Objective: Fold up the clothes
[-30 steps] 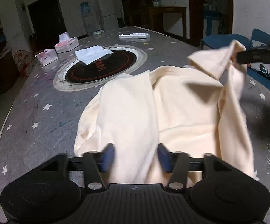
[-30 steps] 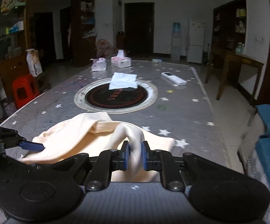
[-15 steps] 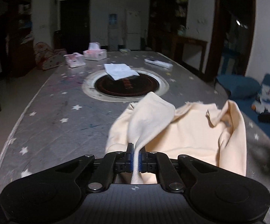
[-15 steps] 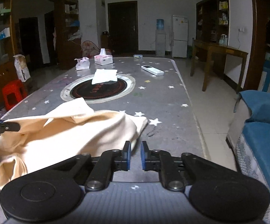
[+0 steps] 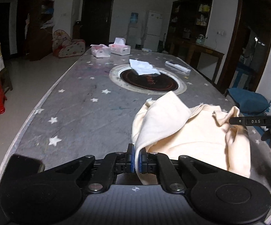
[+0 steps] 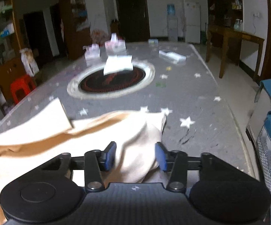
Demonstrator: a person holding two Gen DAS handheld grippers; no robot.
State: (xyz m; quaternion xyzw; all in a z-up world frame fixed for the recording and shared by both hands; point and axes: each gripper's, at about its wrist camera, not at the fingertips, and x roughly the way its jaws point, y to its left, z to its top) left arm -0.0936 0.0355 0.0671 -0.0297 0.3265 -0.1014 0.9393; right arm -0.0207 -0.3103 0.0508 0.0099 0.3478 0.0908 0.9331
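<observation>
My left gripper pinches the near edge of the soft, limp cream garment heaped on the near table, my right gripper spread around a fold, best taken by its hem

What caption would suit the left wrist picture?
Left hand-held gripper pinching a cream garment on a star-patterned table.

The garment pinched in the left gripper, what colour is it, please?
The garment is plain cream, clearest in the left wrist view.
</observation>
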